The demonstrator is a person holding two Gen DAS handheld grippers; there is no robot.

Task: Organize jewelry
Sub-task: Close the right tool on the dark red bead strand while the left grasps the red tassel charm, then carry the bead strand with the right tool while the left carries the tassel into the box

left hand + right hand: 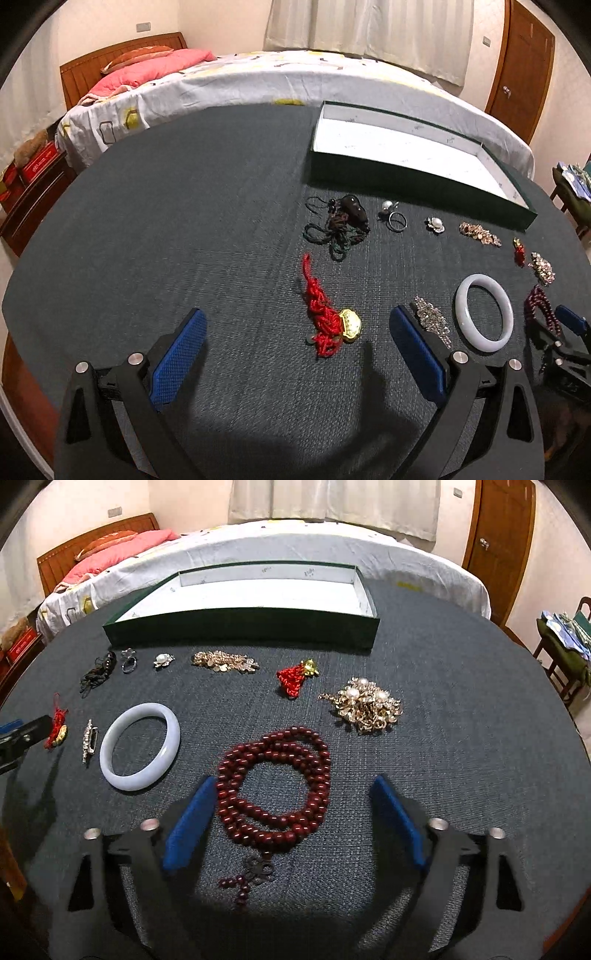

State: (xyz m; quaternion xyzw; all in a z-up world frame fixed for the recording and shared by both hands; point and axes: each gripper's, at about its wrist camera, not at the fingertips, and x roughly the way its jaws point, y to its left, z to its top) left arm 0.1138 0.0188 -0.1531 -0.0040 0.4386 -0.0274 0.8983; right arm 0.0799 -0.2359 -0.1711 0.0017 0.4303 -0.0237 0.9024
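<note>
A green box [402, 176] with a white inside stands open at the back of the dark table; it also shows in the right wrist view [240, 627]. My left gripper [299, 325] is open, with a red knotted charm with a gold lock [327, 317] lying between its fingers. My right gripper [295, 794] is open around a dark red bead necklace [275, 782] that lies on the table. A pale jade bangle [140, 746] lies left of the beads and also shows in the left wrist view [484, 312].
More jewelry lies in a row before the box: a dark cord pendant [340, 225], a ring [396, 220], a pearl brooch [163, 660], a gold chain [225, 662], a small red charm [293, 677], a pearl-and-gold cluster [367, 703]. A crystal clip [89, 738] lies by the bangle. A bed [258, 81] stands behind the table.
</note>
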